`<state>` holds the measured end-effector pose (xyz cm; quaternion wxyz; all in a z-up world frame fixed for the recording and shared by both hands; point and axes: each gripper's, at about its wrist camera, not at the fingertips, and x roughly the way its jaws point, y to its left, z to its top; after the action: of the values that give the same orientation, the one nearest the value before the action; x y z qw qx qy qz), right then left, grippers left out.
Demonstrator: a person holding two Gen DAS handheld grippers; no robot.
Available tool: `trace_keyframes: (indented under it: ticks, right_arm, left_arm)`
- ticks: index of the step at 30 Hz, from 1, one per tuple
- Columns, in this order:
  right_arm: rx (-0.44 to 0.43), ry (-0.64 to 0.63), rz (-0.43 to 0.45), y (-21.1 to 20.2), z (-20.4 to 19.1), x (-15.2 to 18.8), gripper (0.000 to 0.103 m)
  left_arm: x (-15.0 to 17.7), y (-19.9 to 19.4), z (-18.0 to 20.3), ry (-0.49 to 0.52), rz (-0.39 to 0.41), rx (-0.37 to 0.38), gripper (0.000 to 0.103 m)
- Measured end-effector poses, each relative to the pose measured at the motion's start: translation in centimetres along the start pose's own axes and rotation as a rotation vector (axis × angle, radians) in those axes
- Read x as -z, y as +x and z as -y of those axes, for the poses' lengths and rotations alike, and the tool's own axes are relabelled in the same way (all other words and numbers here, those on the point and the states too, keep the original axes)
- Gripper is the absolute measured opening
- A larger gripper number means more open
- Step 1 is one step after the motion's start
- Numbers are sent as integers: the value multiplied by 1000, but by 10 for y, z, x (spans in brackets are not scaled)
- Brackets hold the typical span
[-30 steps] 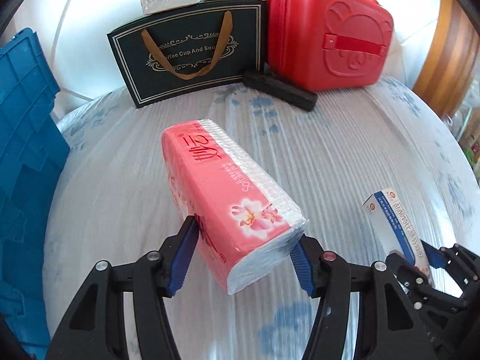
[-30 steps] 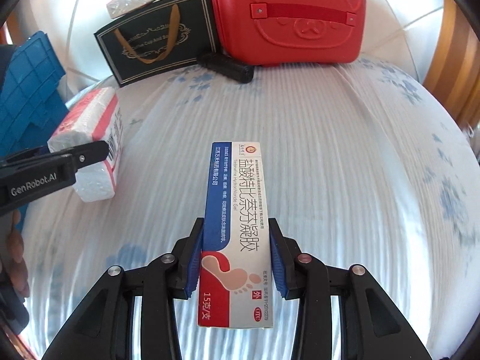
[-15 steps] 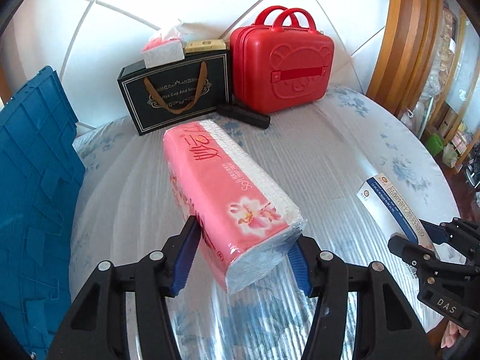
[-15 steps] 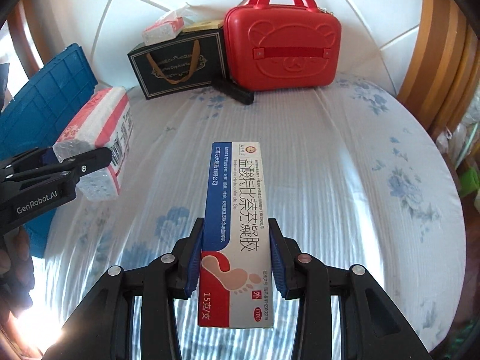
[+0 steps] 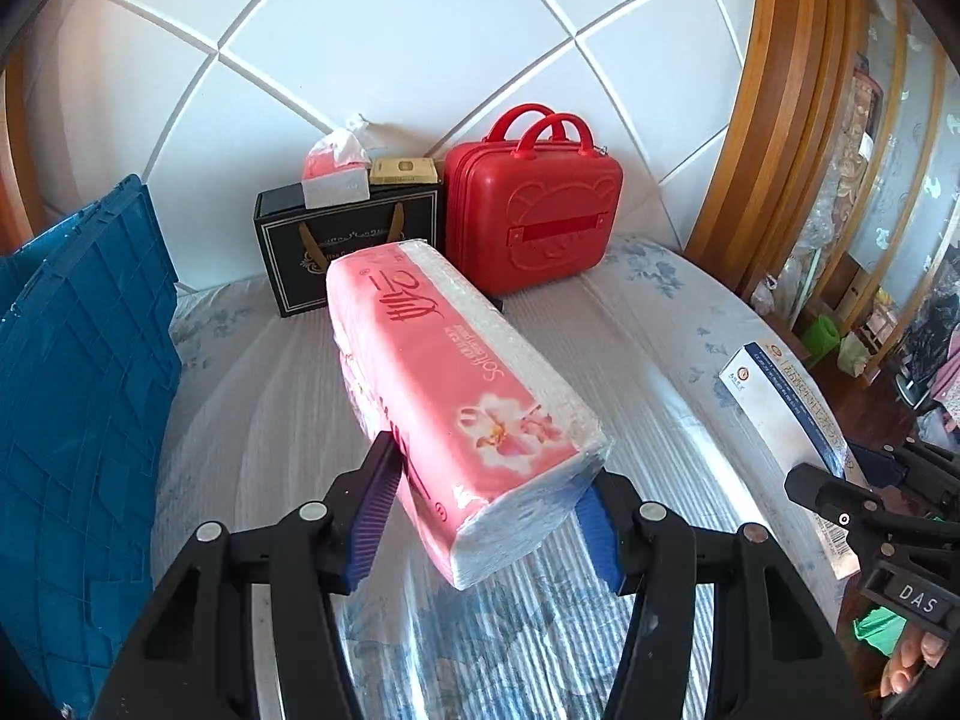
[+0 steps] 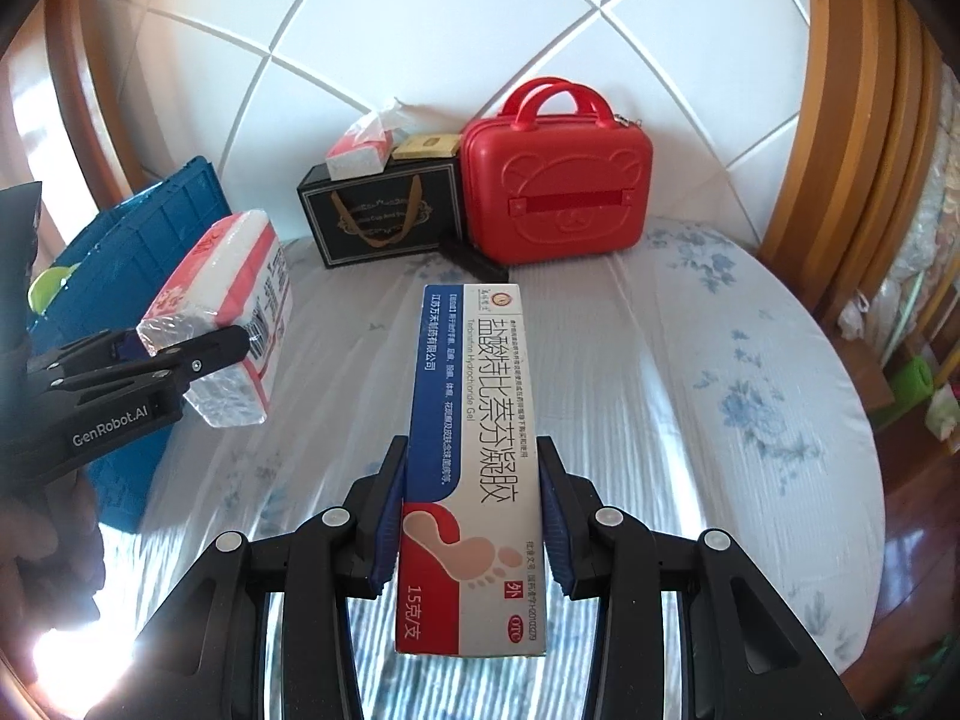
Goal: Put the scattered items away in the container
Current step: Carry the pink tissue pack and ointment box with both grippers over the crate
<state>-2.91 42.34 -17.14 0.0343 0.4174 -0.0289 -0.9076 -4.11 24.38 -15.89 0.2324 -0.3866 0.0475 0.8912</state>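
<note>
My left gripper (image 5: 489,510) is shut on a pink tissue pack (image 5: 456,390) and holds it above the bed. The pack also shows in the right wrist view (image 6: 222,312), with the left gripper (image 6: 174,354) at the left. My right gripper (image 6: 471,516) is shut on a blue, white and red medicine box (image 6: 471,456), held lengthwise above the bed. The box (image 5: 780,414) and right gripper (image 5: 864,480) show at the right edge of the left wrist view. The blue crate (image 5: 78,396) stands at the left, and also shows in the right wrist view (image 6: 126,252).
At the headboard stand a red case (image 6: 558,186), a black gift bag (image 6: 384,216) with a tissue box (image 6: 360,153) and a gold box (image 6: 429,145) on it, and a black bar (image 6: 474,261) in front. A wooden bed frame (image 6: 840,120) rises at the right.
Both grippers have risen and pulled back from the headboard with their loads still held. More of the bed, wall and room shows now.
</note>
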Motion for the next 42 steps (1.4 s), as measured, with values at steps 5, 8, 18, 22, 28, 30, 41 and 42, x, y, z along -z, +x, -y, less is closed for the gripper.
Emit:
trace_keyframes:
  ticks: [5,8,18,22,28,30,41,42]
  right_arm:
    - [0,5,49,-31,-12,-8,38]
    - [-8,7,76,-50,-22,-12,38]
    - [-20,15,157,-93,-68,-28,38]
    - [-15,10,166,-96,-92,-34,38]
    - [-16,10,175,-95,-137,-43,38]
    - [-18,2,176,-95,-155,-45,38]
    - [-50,-61,193,-87,-252,-66,38]
    - [-55,-67,191,-85,-261,-69,38]
  left_arm:
    - [-7,-29,-5,-3,37,17,55]
    - [-10,-49,-13,2,62,21,55]
    - [-21,-110,-63,8,145,25,55]
    - [-24,-126,-90,1,158,29,55]
    - [-27,-144,-131,5,161,44,55]
    - [-28,-152,-147,-1,164,46,55]
    - [-34,-187,-239,-26,203,43,55]
    - [-35,-188,-248,-31,201,46,55]
